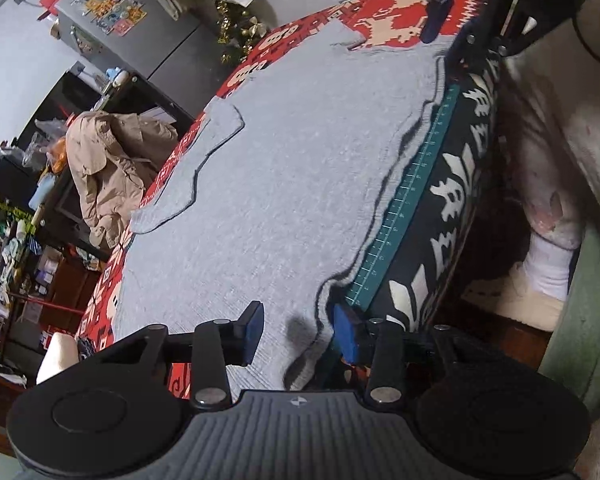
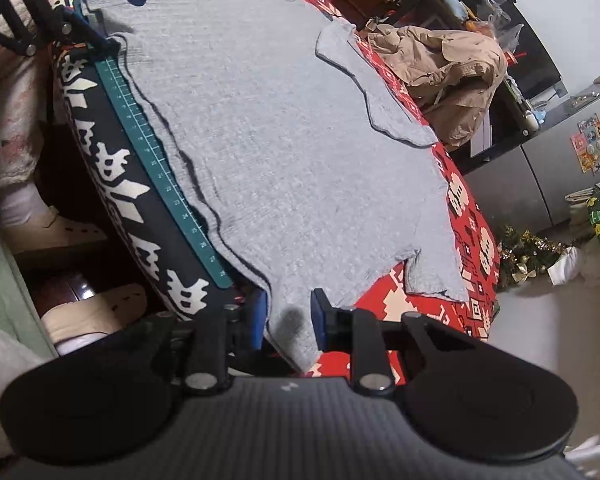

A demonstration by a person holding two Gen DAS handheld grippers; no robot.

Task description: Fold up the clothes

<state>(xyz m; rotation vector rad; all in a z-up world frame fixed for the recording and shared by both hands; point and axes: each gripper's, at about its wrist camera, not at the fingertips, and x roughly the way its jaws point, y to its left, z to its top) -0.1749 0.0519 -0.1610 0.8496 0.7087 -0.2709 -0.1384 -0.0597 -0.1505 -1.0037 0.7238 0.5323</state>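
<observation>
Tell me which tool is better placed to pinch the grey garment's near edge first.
Right, narrowly. Both tools straddle a near corner of the grey garment, but the right tool has its jaws closer around the cloth; the left tool gapes wider.

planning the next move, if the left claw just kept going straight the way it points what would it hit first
The left claw already has the grey garment's near edge between its open fingers, so it would meet that cloth first, sliding along it over the patterned table cover. Farther along that edge sits the right claw, though depth is unclear.
</observation>
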